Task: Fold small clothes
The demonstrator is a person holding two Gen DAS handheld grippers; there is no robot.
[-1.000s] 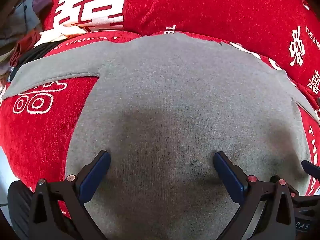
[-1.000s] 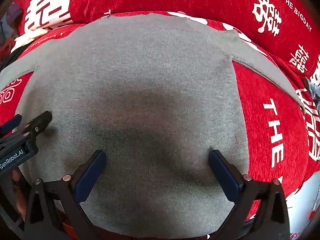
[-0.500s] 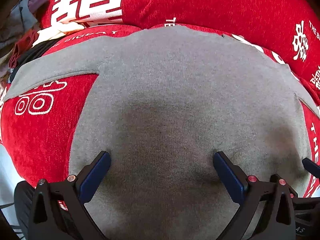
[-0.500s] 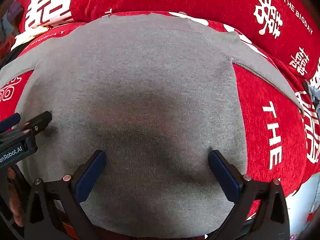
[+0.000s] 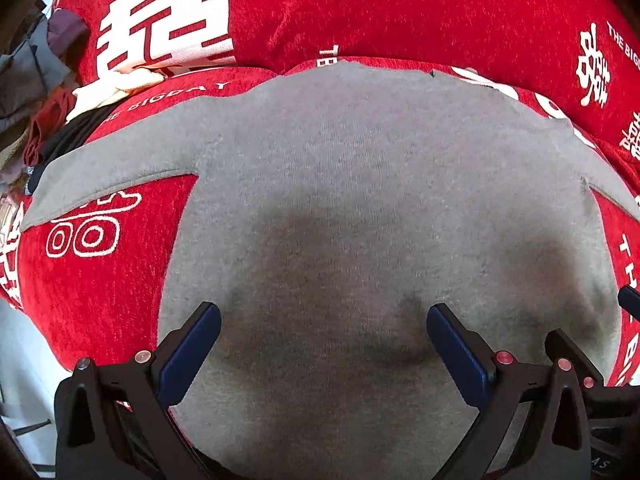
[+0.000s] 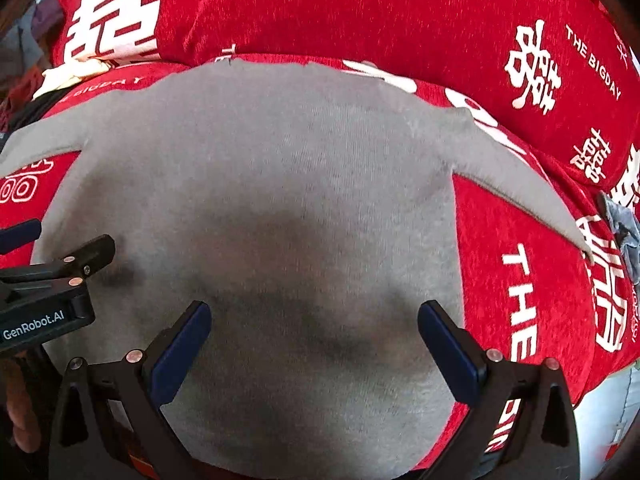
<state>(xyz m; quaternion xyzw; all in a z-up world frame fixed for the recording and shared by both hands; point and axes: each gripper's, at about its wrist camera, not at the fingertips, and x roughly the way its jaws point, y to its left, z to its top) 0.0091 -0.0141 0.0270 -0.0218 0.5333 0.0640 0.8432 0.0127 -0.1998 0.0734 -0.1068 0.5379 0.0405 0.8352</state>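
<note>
While the grey shirt [image 5: 360,184] lies flat and spread out on the red cover [image 5: 92,280] with white signs, both grippers hang just above its lower part. The left gripper [image 5: 323,338] has its fingers wide apart and holds nothing. The right gripper [image 6: 314,334] is wide apart too, and empty. A pile of other clothes [image 5: 44,120] sits at the far left.
</note>
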